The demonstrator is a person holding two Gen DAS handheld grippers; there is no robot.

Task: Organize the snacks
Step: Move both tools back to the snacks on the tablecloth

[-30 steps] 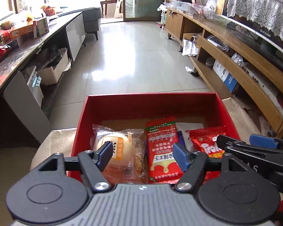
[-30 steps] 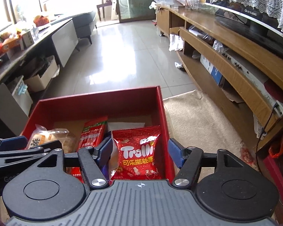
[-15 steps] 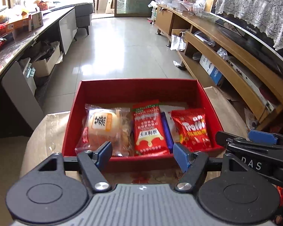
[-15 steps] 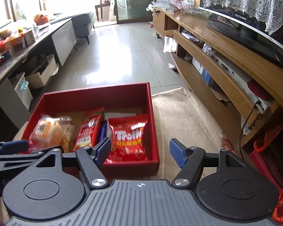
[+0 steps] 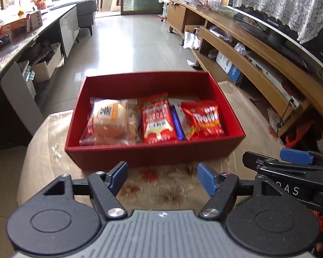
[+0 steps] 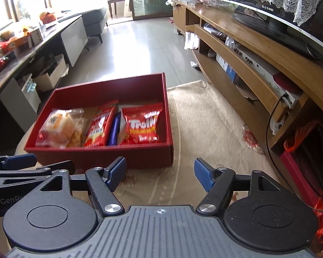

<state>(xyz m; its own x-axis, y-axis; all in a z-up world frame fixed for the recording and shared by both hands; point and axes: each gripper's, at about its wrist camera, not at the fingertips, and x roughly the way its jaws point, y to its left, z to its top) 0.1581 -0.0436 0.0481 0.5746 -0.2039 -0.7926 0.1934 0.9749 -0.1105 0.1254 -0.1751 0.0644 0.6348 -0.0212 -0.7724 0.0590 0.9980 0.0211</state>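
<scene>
A red box [image 5: 152,154] [image 6: 101,154] sits on the cloth-covered table. In it, side by side, lie a wrapped bun [image 5: 109,122] [image 6: 58,126], a red-and-green packet [image 5: 158,120] [image 6: 101,124], a purple bar [image 5: 178,124] [image 6: 115,129] and a red Trolli bag [image 5: 204,118] [image 6: 143,124]. My left gripper [image 5: 162,174] hovers open over the cloth just short of the box's near wall, nothing between its fingers. My right gripper [image 6: 160,169] is open and empty too, off the box's near right corner. Each gripper shows at the edge of the other's view.
The floral tablecloth [image 5: 161,189] runs around the box, with a beige stretch [image 6: 215,129] to its right. A wooden TV stand [image 6: 258,49] with a television [image 6: 280,21] lines the right side. A cluttered dark counter [image 5: 21,34] lines the left, with tiled floor [image 5: 135,49] beyond.
Both grippers have drawn back from over the box, which now lies wholly ahead of the fingertips. The snacks have stayed put inside it.
</scene>
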